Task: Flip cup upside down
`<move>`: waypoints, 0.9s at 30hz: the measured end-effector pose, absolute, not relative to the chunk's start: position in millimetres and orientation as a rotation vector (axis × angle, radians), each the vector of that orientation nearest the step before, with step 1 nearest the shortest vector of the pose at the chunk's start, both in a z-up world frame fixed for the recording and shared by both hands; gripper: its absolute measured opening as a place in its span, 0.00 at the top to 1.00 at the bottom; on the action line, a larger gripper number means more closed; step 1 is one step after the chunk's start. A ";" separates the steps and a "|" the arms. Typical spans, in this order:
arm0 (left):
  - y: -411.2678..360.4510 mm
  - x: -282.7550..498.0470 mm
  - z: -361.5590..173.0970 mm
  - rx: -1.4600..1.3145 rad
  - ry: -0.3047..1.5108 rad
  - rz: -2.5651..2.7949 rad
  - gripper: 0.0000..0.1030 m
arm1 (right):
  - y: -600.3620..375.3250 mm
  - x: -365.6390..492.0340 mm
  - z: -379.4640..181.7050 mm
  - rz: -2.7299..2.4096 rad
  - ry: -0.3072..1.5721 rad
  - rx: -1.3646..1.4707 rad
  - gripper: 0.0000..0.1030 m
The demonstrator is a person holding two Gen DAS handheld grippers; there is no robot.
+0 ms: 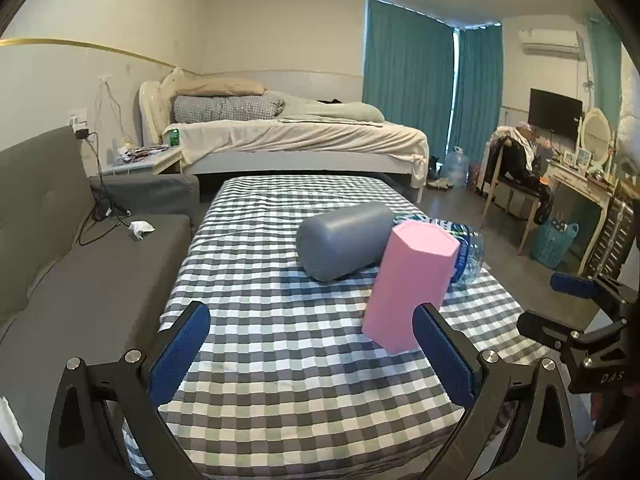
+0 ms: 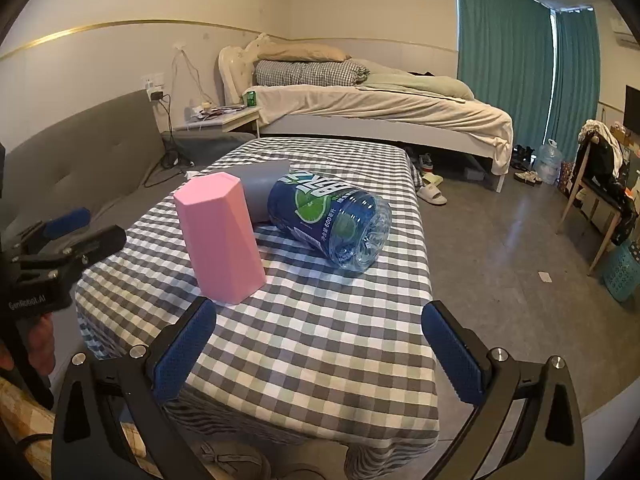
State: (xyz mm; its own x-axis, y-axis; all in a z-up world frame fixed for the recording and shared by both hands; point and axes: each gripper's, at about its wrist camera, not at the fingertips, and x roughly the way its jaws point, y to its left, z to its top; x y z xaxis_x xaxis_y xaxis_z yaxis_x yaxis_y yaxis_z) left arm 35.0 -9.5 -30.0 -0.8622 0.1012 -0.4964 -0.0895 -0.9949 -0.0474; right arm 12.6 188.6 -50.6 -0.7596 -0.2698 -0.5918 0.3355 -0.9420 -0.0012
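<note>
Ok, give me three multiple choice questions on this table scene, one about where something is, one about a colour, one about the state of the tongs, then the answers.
1. Where does the plastic bottle lie?
A. On the checked tablecloth
B. On the sofa
C. On the floor

2. What colour is the standing hexagonal cup?
A. Green
B. Pink
C. Yellow

3. How are the left tongs and right tongs?
A. Both shut on the cup
B. One holds the bottle
C. Both open, holding nothing

Answers: 1 A, the bottle is on its side on the cloth beside the grey cylinder; 2 B, its faces are pink; 3 C, the blue pads stand wide apart in both wrist views.
</note>
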 end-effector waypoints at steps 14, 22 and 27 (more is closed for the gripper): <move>-2.9 38.2 -34.7 -0.802 -0.012 2.935 0.00 | 195.1 11.4 -56.1 -2.683 0.129 0.889 0.00; -3.4 38.8 -36.0 -0.803 -0.021 2.939 0.00 | 196.2 13.0 -54.8 -2.684 0.130 0.890 0.00; -6.0 38.6 -35.6 -0.804 -0.031 2.939 0.00 | 196.0 13.0 -54.5 -2.684 0.131 0.890 0.00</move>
State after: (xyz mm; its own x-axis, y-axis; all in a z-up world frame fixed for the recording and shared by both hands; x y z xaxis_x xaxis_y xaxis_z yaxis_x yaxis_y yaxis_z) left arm 38.6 -6.0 -35.6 -0.8568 0.0961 -0.5066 -0.0855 -0.9954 -0.0443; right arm 13.0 196.0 -54.5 -0.7592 -0.2616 -0.5959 0.3186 -0.9478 0.0103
